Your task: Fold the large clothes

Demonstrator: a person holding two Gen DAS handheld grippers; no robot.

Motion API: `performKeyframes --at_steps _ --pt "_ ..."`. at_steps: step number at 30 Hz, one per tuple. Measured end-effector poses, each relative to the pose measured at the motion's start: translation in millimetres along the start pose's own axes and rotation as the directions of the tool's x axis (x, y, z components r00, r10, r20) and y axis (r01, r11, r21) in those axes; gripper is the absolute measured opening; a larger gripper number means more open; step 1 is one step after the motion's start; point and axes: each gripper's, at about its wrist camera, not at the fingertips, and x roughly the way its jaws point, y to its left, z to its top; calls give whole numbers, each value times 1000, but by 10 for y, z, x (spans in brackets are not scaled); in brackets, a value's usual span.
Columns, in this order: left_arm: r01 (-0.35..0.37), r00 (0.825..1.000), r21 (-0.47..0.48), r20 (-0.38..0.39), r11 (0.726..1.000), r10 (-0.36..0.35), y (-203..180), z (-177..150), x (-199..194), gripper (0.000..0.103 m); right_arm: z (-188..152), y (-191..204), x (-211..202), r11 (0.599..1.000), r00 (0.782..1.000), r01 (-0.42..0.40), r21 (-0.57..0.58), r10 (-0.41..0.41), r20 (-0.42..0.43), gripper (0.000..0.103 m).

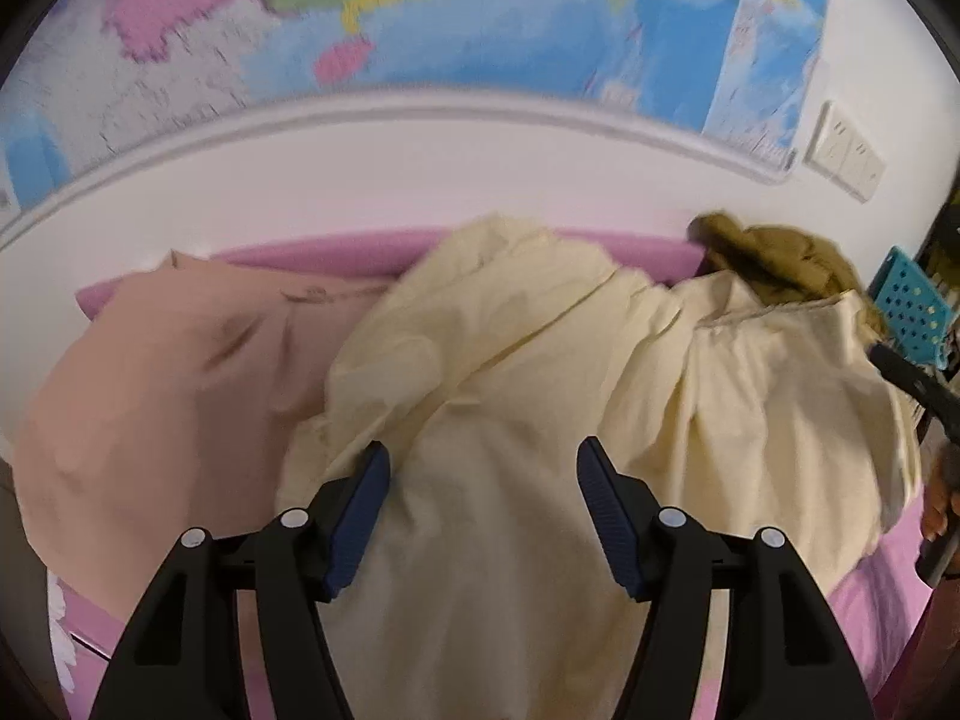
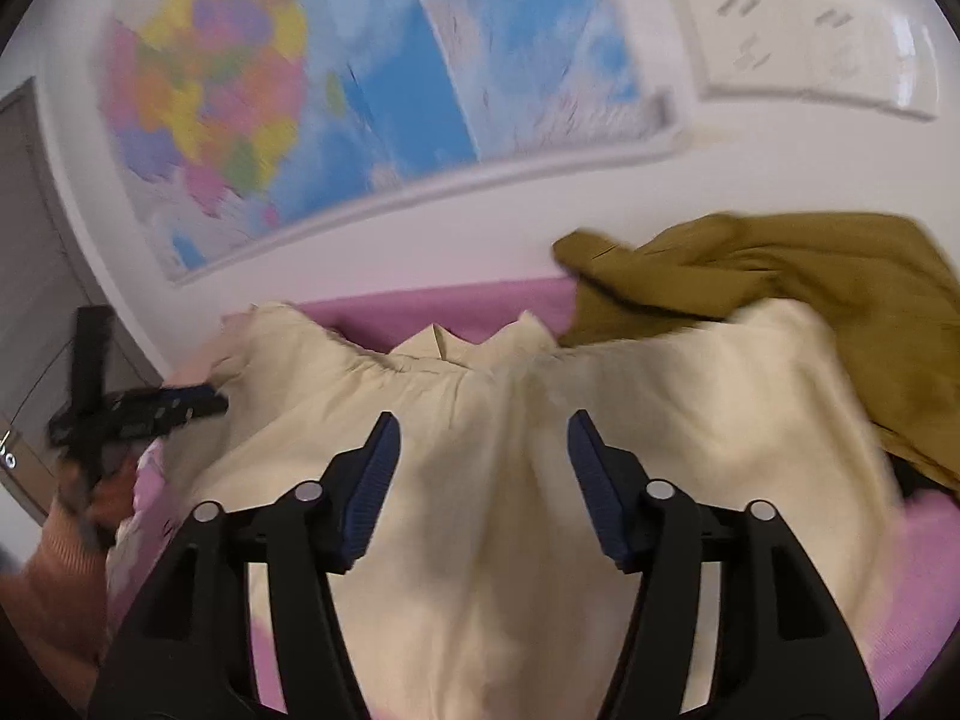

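Both black claws w/ blue pads, left & right, gape empty over crumpled cream cotton garment on pink bed, olive cloth crowding its far-right edge.

We've got both wrist cams angled down, close over the cream shirt on the pink bed, facing the map wall; both share shirt, bed edge and map.
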Motion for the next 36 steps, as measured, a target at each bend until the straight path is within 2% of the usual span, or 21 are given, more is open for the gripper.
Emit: performKeyframes --at_steps 3,5,7,11,12,13,14,16,17,18,19,20,22,24,25,27,28,30,32,34,36 --pt "-22 996 16 82 1000 21 92 -138 -284 85 -304 -240 -564 997 996 70 25 -71 52 71" --pt "-49 994 22 102 999 47 204 -294 -394 87 -566 -496 -857 986 988 141 89 -146 47 80" --pt "-42 997 27 71 999 40 262 -433 -381 88 -832 -747 -1011 973 987 157 169 -161 10 81" --pt "-15 1000 30 -9 999 15 289 -619 -166 87 -1191 -999 -920 959 987 159 235 -146 -71 81" --pt "-1 1000 33 -11 999 1 254 -645 -108 80 -1207 -1019 -859 960 987 157 231 -143 -76 80" --pt "18 1000 30 -19 999 -18 225 -660 -51 67 -1200 -1036 -807 963 989 142 230 -127 -78 70" --pt "22 999 18 -27 1000 -22 191 -668 12 61 -1190 -1060 -736 965 992 108 240 -91 -82 52" --pt "6 1000 -3 -28 1000 -6 118 -671 74 36 -1163 -1130 -709 962 997 47 267 -28 -72 16" --pt "8 1000 -15 -24 1000 -8 99 -665 43 30 -1122 -1139 -759 961 998 13 275 3 -56 9" --pt "21 999 -31 -28 999 -22 103 -658 2 20 -1070 -1138 -862 959 999 -16 283 25 -25 7" --pt "66 997 -85 -39 994 -70 160 -642 -78 14 -1023 -1125 -967 955 999 -47 294 48 3 6" --pt "120 991 -133 -45 984 -127 239 -647 -165 13 -960 -1123 -1167 948 995 -91 305 78 58 6" --pt "256 960 -237 -52 937 -275 382 -672 -348 10 -824 -1090 -1576 937 983 -152 314 110 145 5" --pt "395 899 -315 -61 863 -434 473 -752 -532 7 -656 -944 -1993 964 978 -115 240 67 200 5" --pt "403 895 -315 -63 859 -443 474 -780 -603 7 -611 -909 -2129 974 977 -87 208 42 209 5" --pt "394 902 -292 -59 872 -427 451 -874 -688 7 -609 -973 -2358 979 978 -38 201 -5 210 5" --pt "376 905 -305 -86 875 -418 419 -972 -613 7 -653 -1006 -2353 979 981 -25 204 -15 192 5" --pt "340 904 -326 -146 882 -403 375 -1152 -397 7 -895 -1196 -2179 967 995 4 256 -29 92 5" --pt "302 903 -327 -202 895 -378 350 -1343 -182 11 -1135 -1343 -1949 956 999 46 290 -44 -15 6" --pt "260 917 -303 -220 917 -333 301 -1406 -128 27 -1372 -1451 -1823 944 994 92 316 -65 -93 9" --pt "202 945 -251 -206 947 -256 235 -1350 -242 32 -1431 -1470 -1804 933 991 114 340 -85 -100 12"
